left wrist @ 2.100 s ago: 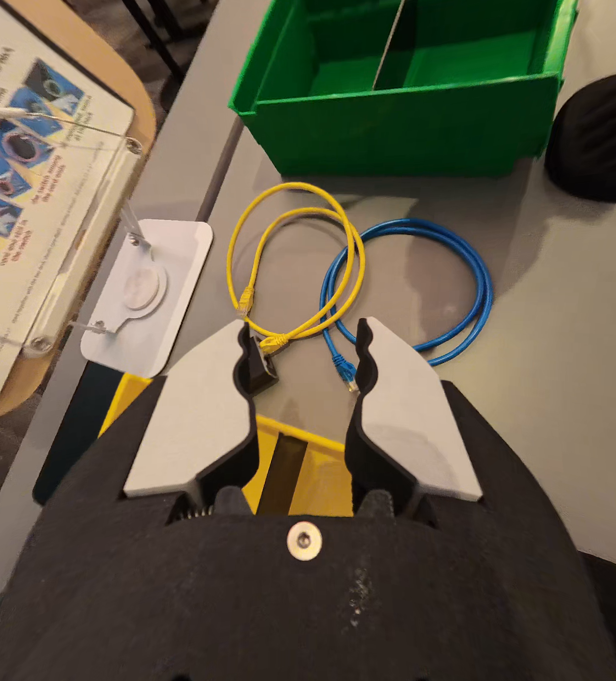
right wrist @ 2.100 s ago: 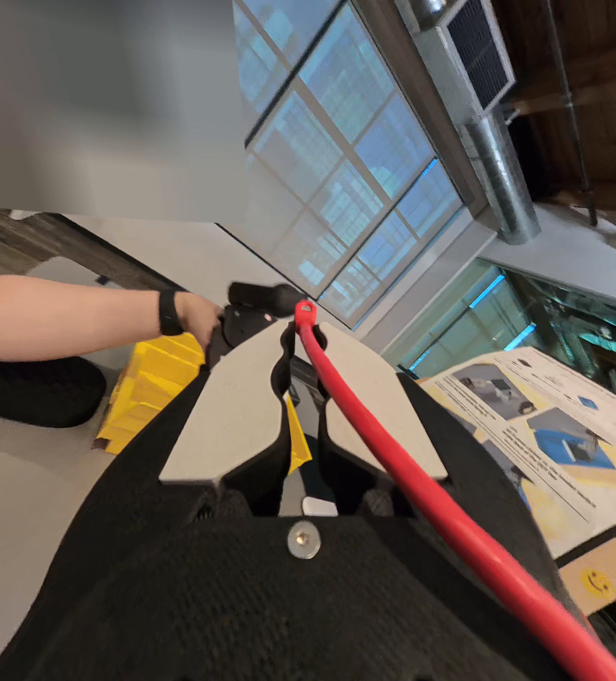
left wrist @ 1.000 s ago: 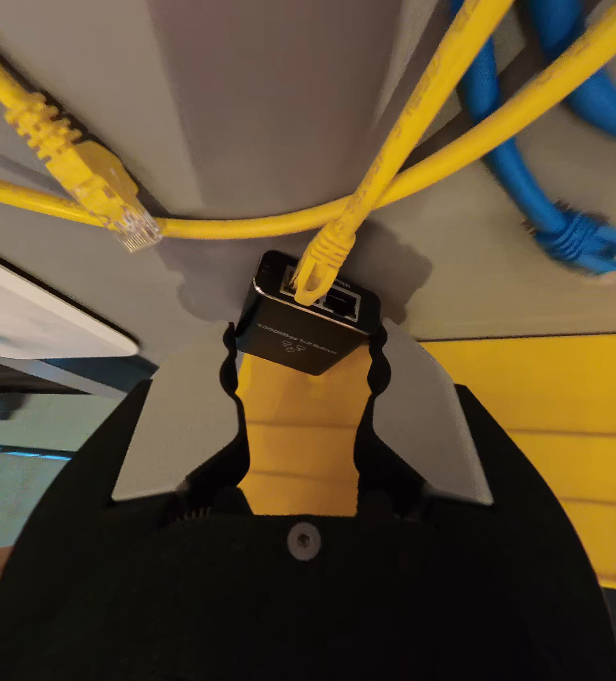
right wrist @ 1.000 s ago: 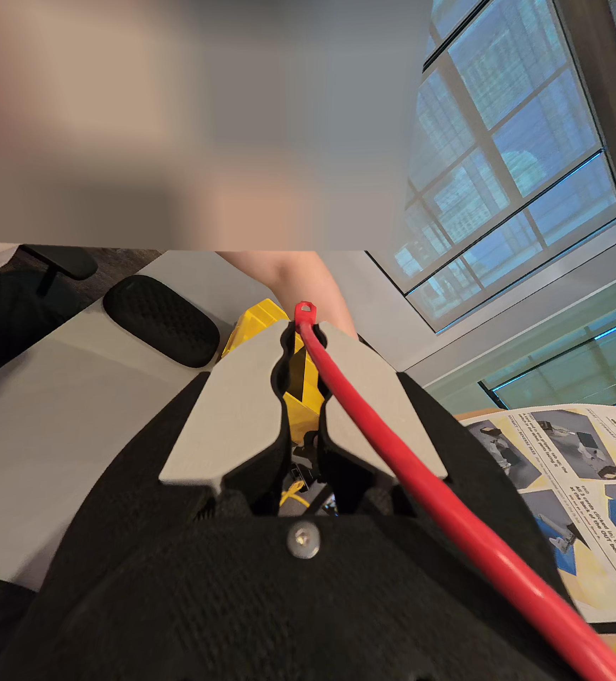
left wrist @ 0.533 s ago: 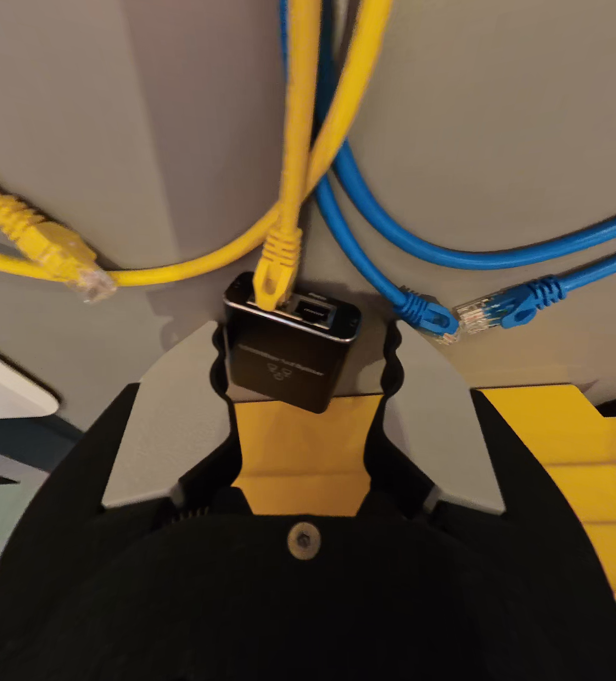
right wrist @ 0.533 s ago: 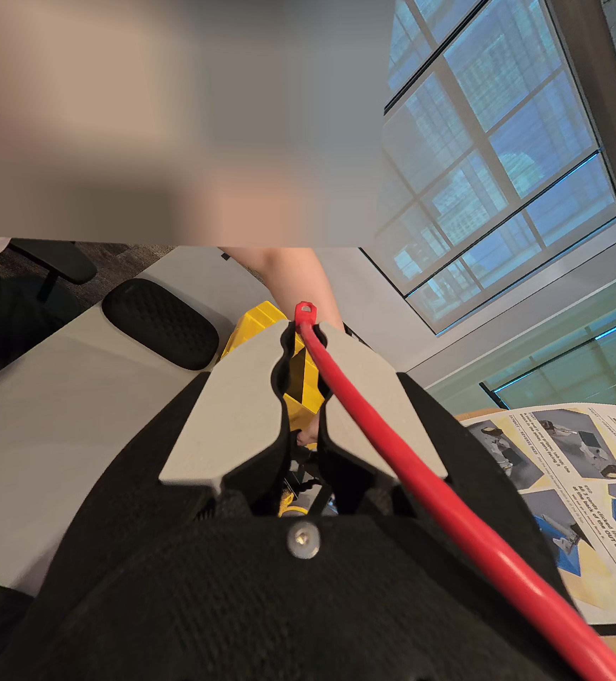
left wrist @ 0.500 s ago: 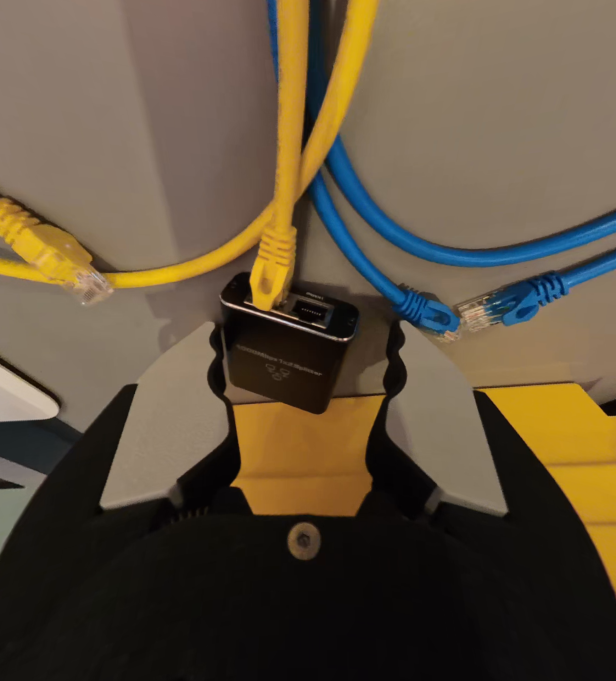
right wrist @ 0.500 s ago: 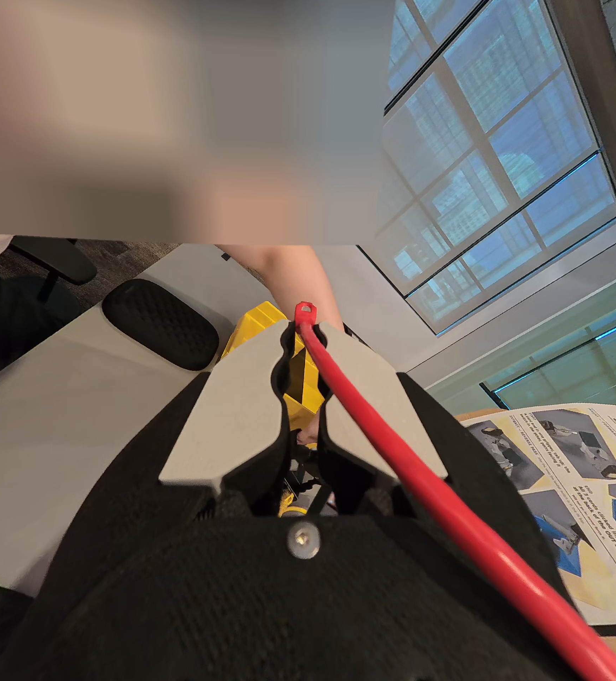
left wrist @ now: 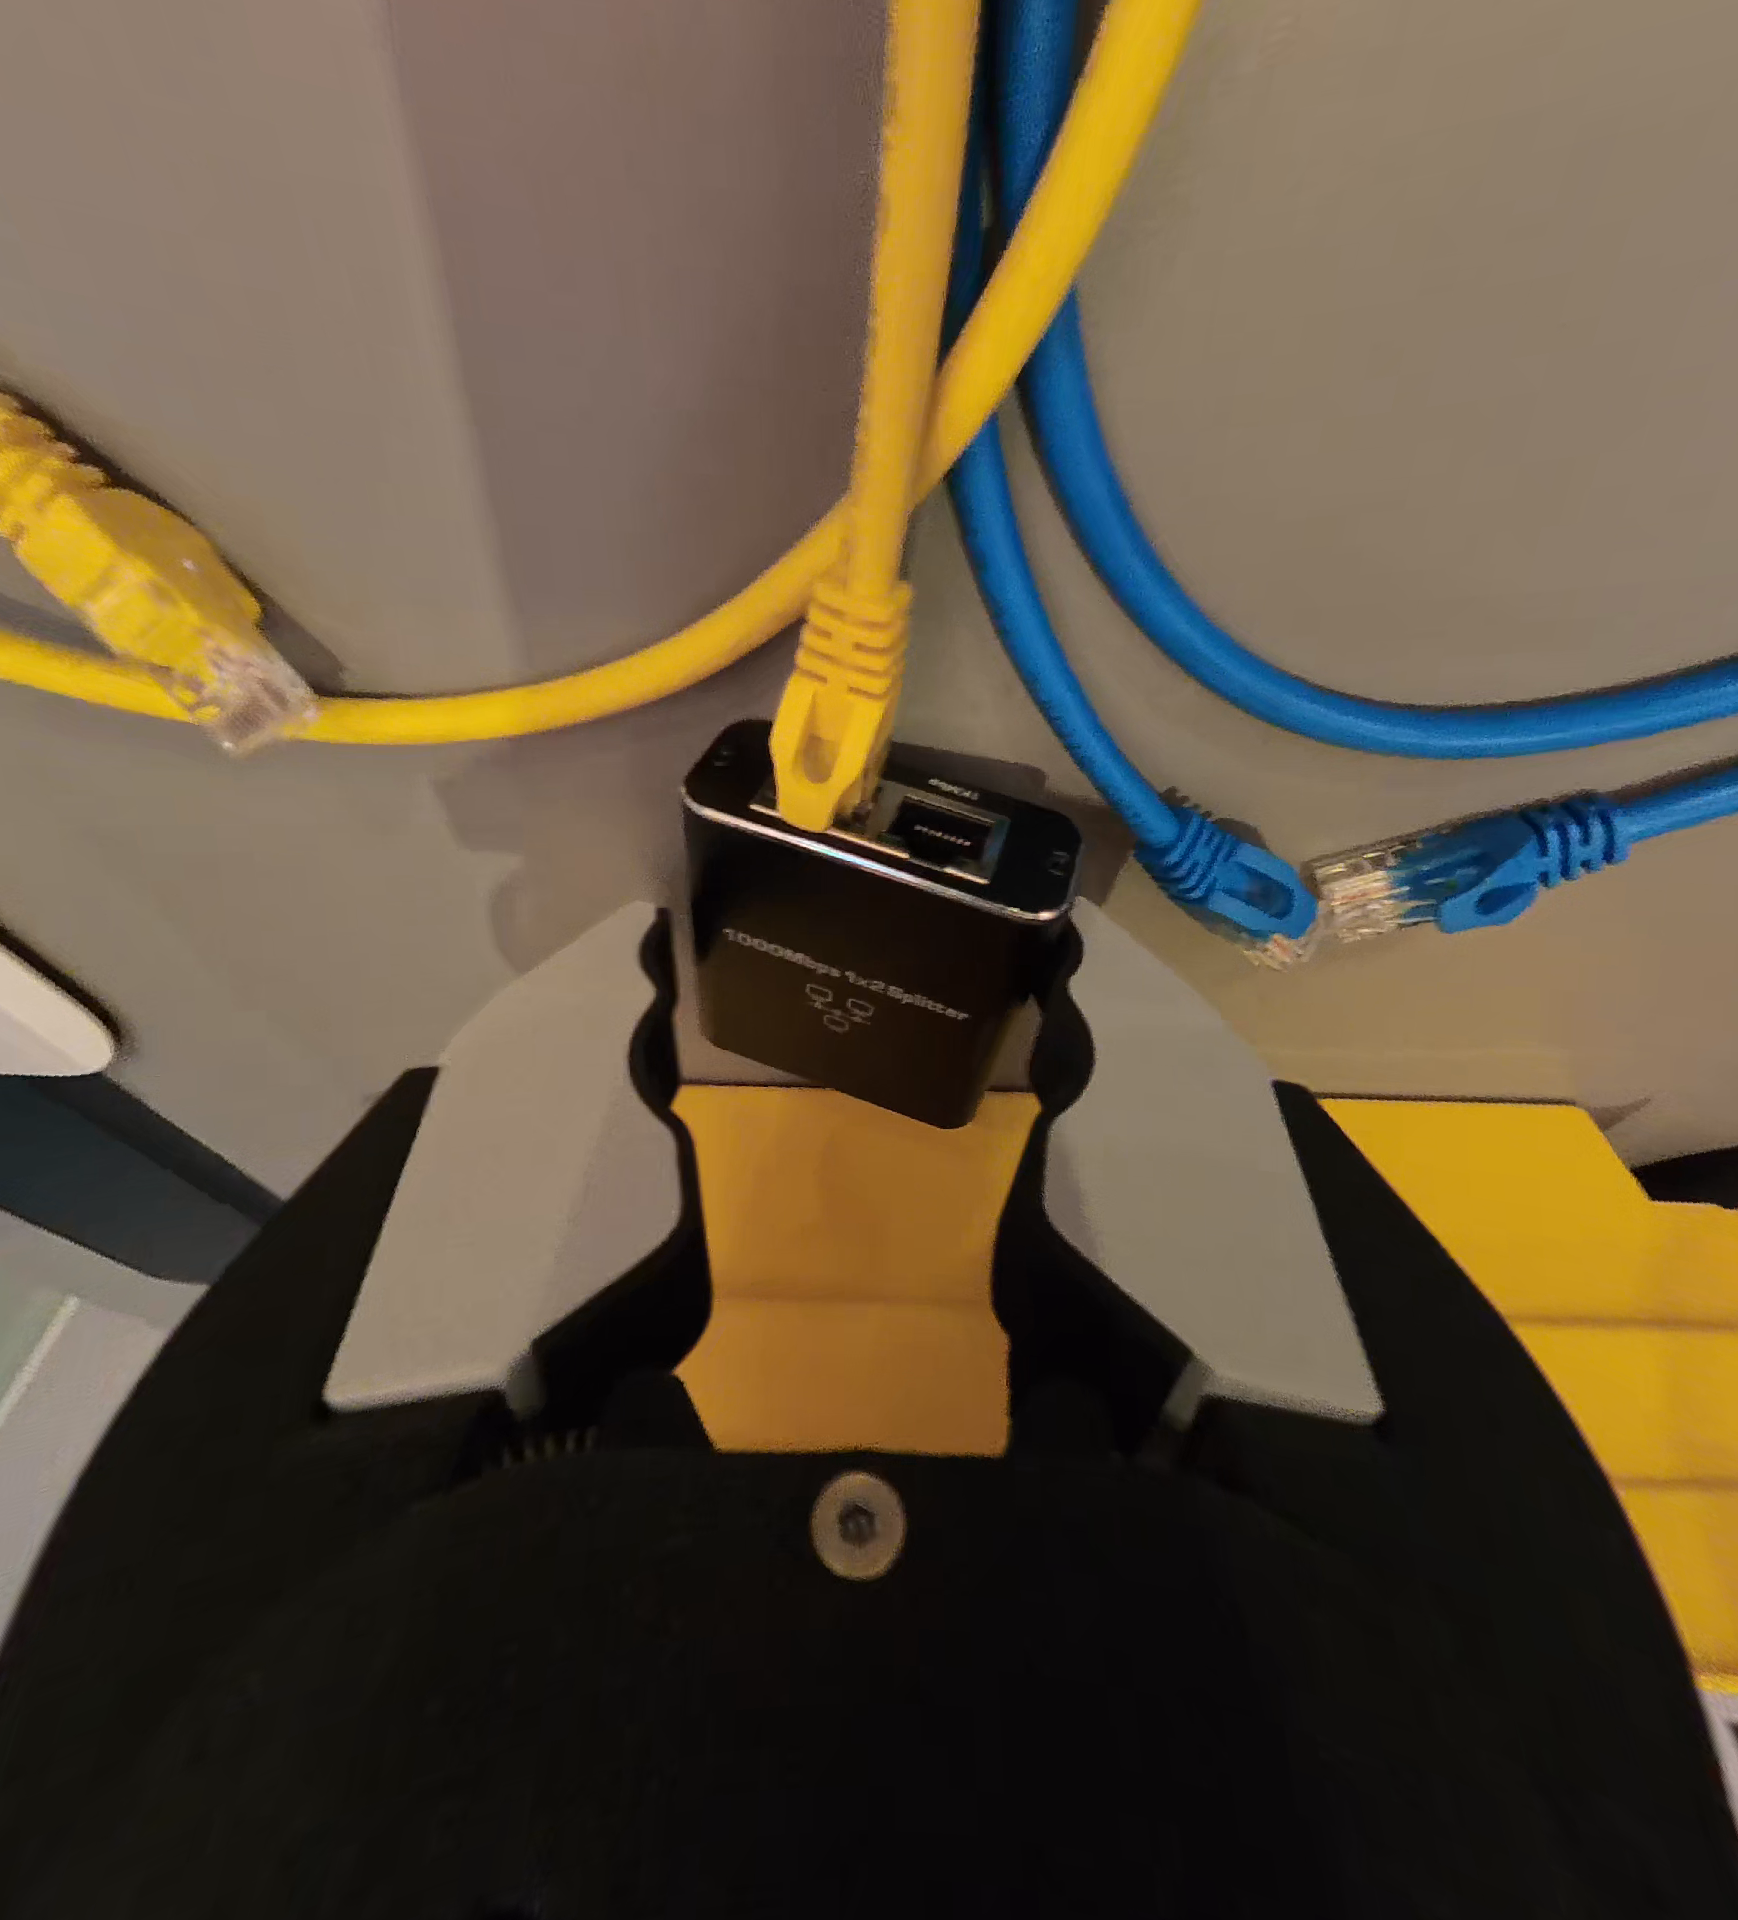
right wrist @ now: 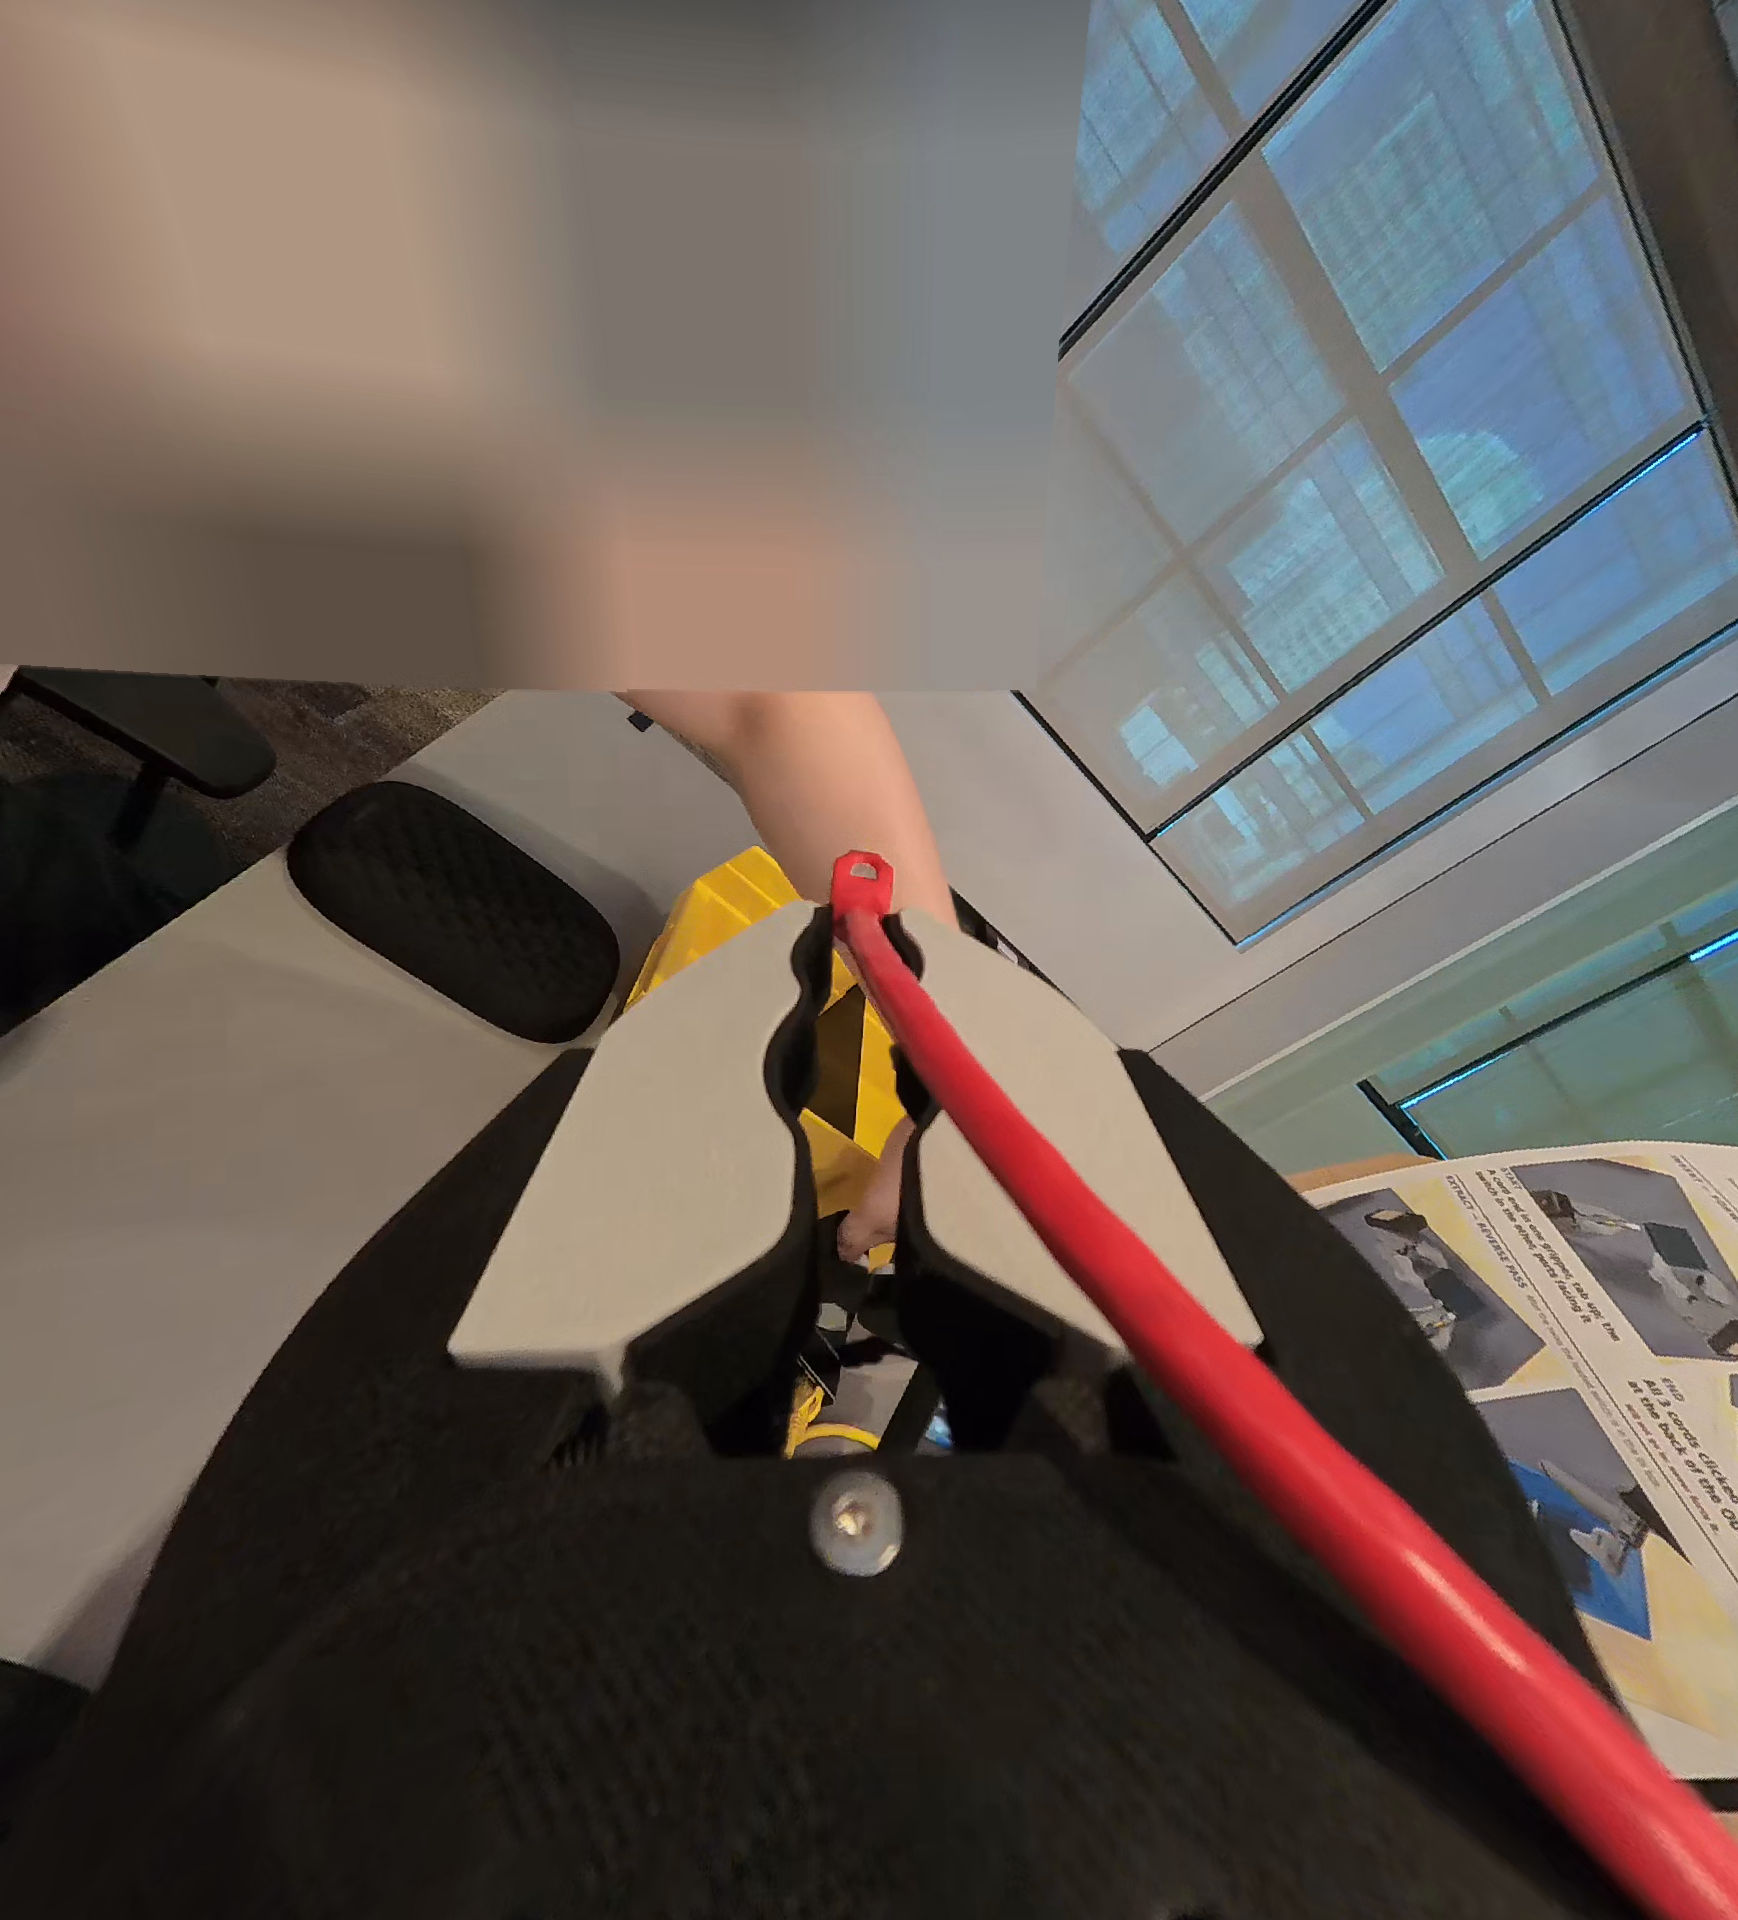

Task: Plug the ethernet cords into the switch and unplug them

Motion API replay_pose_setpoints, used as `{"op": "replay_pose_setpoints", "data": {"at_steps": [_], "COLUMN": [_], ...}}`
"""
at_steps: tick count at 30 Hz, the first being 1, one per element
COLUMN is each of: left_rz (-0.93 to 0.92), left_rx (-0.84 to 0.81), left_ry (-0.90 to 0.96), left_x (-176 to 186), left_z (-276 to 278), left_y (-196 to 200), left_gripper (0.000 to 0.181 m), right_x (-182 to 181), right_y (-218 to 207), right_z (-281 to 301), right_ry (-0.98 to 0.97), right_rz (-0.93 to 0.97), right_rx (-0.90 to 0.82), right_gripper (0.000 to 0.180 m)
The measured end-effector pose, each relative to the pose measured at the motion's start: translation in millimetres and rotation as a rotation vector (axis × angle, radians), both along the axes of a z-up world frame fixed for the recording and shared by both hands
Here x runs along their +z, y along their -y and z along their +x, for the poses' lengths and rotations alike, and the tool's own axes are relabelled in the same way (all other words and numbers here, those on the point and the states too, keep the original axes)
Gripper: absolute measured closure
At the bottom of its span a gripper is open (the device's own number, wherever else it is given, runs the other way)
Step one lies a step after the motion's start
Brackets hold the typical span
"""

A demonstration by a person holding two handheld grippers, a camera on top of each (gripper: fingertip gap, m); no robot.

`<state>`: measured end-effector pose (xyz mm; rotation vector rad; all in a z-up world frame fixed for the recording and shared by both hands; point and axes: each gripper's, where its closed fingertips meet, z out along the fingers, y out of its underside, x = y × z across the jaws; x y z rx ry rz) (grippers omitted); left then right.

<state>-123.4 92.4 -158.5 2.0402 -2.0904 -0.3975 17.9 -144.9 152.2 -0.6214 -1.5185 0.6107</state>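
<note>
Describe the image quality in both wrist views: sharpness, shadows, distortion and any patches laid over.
Left wrist view: the black switch is fairly sharp and casts a soft shadow on the grey table; the loose yellow plug at the edge is smeared, and wide-angle bending curves the blue cord. Right wrist view: a large blur patch covers the upper left; the red cord and window are crisp.

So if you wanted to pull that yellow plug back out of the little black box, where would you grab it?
Probably by the ribbed yellow boot just behind the switch, not the thin cord. It stands clear of the port face, so fingers could close across its sides, coming from the table side and pulling straight along the cord.
</note>
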Motion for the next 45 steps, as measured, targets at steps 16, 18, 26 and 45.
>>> {"op": "replay_pose_setpoints", "data": {"at_steps": [16,18,26,45], "left_rz": [0.463,0.467,0.269,-0.196], "left_rx": [-0.230,-0.223,-0.148,-0.016], "left_ry": [0.012,0.006,-0.029,0.262], "left_x": [11.5,11.7,23.6,31.4], "left_z": [4.7,4.3,-1.8,36.2], "left_y": [-12.9,-13.5,3.8,34.5], "left_gripper": [0.138,0.139,0.149,0.151], "right_x": [3.1,3.5,3.7,0.4], "right_y": [7.0,8.8,12.1,9.0], "right_z": [1.4,1.3,2.2,-1.1], "right_ry": [-0.004,-0.003,0.004,0.021], "right_rz": [0.018,0.025,0.030,0.019], "right_rx": [0.010,0.009,0.014,0.017], "right_gripper": [0.169,0.169,0.169,0.169]}}
